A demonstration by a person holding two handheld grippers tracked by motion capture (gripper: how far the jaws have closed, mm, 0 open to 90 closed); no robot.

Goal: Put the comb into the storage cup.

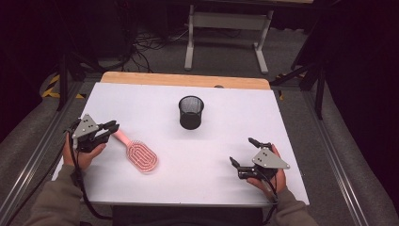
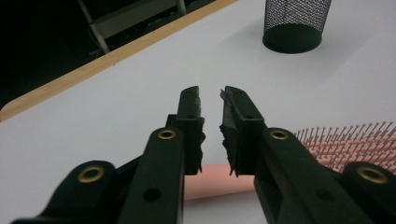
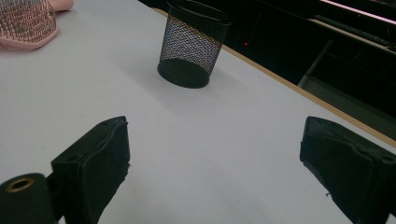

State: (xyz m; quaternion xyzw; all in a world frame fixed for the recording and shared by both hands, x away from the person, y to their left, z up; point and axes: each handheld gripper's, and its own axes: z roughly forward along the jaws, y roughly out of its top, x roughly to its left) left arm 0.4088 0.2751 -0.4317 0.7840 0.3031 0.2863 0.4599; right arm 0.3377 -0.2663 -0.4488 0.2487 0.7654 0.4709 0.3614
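You are holding the left claw (image 1: 112, 126) over the handle of the pink hairbrush (image 1: 138, 153), which is lying flat on the white worktop (image 1: 155, 103), bristles up, well to the left of the black mesh cup (image 1: 191, 112) and nearer to you than it. The left gripper view is showing the two jaws drawn close with a narrow gap between the pads, and the handle is passing beneath them rather than between them, so the claw is nearly closed yet not gripping anything; the handle is probably the chosen place because it is slimmer than the bristled head. Your right claw (image 1: 243, 151) is resting with its jaws spread wide and nothing between them, well to the right of the cup and nearer to you, seemingly waiting out of the way. The cup is standing upright and apart from everything else, a likely home for the brush. The jaws are covering the middle of the handle, the brush head is being cut off at the frame edge in both gripper views, and the cup's inside is too dark to read.
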